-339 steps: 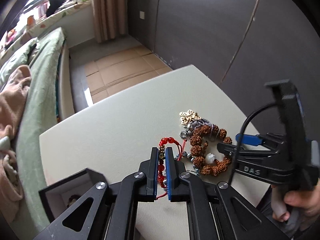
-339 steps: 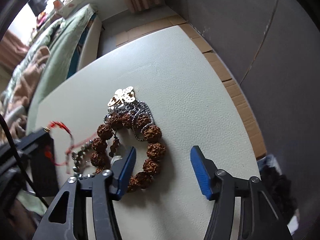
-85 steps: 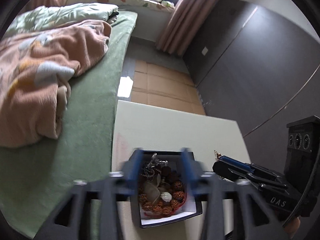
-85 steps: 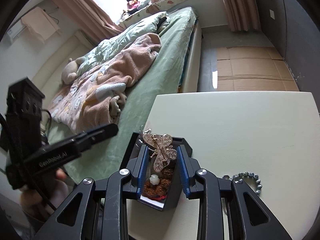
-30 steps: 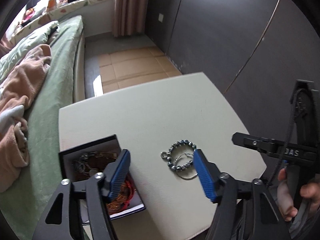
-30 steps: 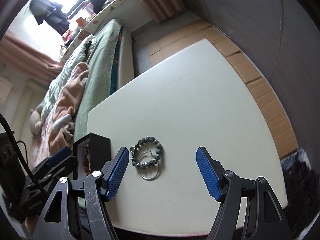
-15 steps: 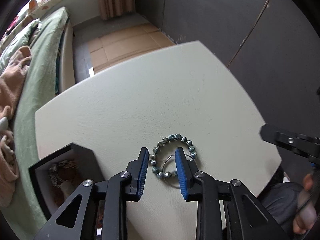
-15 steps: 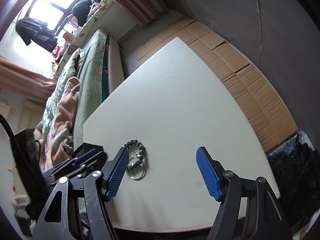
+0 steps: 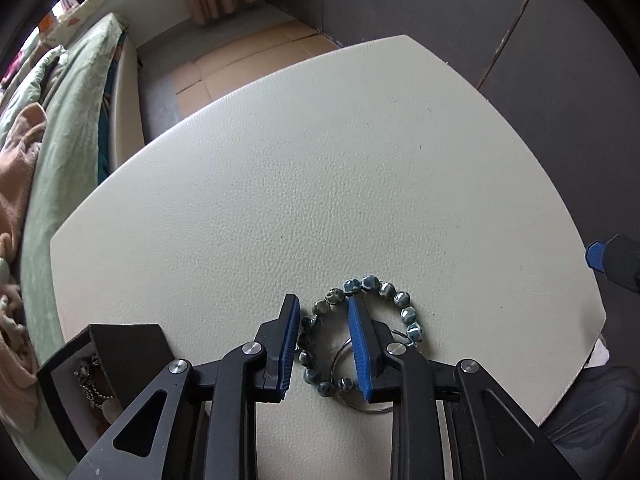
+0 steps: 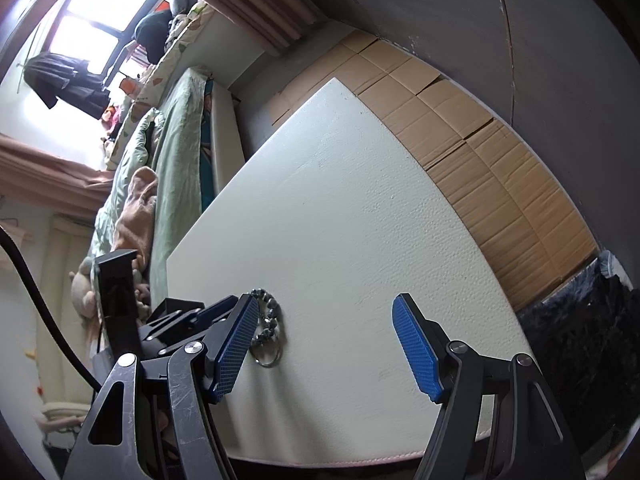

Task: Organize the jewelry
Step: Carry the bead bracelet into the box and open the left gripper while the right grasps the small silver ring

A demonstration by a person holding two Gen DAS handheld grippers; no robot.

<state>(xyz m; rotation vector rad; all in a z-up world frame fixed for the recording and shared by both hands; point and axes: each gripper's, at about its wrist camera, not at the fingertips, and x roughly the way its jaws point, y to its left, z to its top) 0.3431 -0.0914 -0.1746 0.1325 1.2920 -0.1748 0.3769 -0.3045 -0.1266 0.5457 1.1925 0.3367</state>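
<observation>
A blue-grey beaded bracelet [image 9: 394, 294] lies on the white table [image 9: 320, 168] with a thin metal ring [image 9: 378, 409] under its near side. My left gripper [image 9: 323, 312] is low over it, jaws partly open, straddling the bracelet's left arc without gripping it. The black jewelry box [image 9: 120, 344] sits at the table's left front corner with chains inside. My right gripper [image 10: 324, 320] is wide open and empty, right of the bracelet [image 10: 269, 320], which its left finger partly hides.
A bed with green and pink bedding [image 9: 60, 100] runs along the table's left side. Cardboard-covered floor [image 10: 480, 140] and a dark wall lie beyond the far and right edges. The right gripper's fingertip [image 9: 598, 255] shows at the table's right edge.
My left gripper has dropped closer to the table and now straddles the bracelet's left side. The right gripper stays wide open and has swung a little.
</observation>
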